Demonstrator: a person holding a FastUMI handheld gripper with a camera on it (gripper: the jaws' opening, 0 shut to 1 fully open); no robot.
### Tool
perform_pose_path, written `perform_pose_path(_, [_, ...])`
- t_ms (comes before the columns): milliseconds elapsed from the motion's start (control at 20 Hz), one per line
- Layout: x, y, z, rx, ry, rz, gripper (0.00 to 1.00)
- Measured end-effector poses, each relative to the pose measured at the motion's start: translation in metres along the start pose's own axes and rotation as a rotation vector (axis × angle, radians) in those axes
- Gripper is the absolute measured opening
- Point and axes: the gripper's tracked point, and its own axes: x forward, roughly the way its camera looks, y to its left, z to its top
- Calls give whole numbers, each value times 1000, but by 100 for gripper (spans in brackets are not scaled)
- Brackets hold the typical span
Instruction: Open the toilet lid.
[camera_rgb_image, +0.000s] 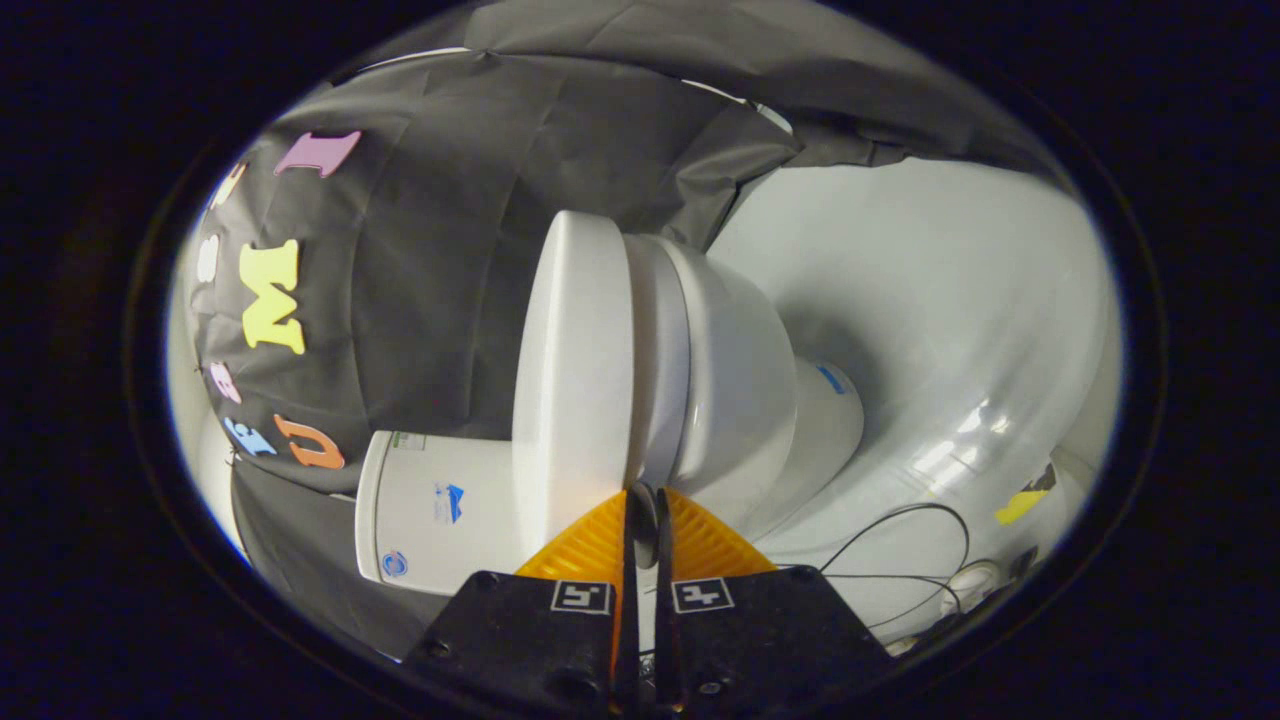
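Observation:
The view is rolled, so the white toilet lies sideways in it. Its lid (575, 370) is a flat white disc resting against the seat ring (660, 360), with the bowl (740, 390) beyond that. The tank (430, 510) sits beside the lid, close to the fingers. My gripper (645, 497) is shut, its fingertips nearly touching each other. They sit right at the lid's near edge, at the seam between lid and seat. I cannot tell whether they touch the rim, and nothing shows clamped between them.
The glossy white floor (950, 330) spreads past the bowl. Thin black cables (900, 545) and a small white plug (975, 578) lie on it near the fingers, along with a yellow scrap (1020, 505). The black cloth wall (450, 250) stands behind the lid and tank.

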Motion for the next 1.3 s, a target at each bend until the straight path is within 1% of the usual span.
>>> perform_pose_path(100, [0, 1, 1, 6, -5, -23, 8])
perform_pose_path(200, [0, 1, 1, 62, -2, -36, 8])
perform_pose_path(250, [-1, 3, 2, 68, -3, -36, 8])
perform_pose_path(400, [-1, 5, 2, 35, -15, -63, 8])
perform_pose_path(500, [-2, 7, 2, 42, -26, -90, 8])
perform_pose_path(550, [-2, 8, 2, 52, -25, -96, 8])
perform_pose_path(700, [-5, 15, 2, 52, -30, -76, 6])
perform_pose_path(800, [-10, 23, 3, 29, -39, -60, 4])
perform_pose_path(950, [-16, 40, 5, -20, -63, -35, 4])
perform_pose_path(1050, [-22, 51, 7, -29, -82, -27, 4])
perform_pose_path(1300, [-28, 68, 4, -119, -103, -57, 4])
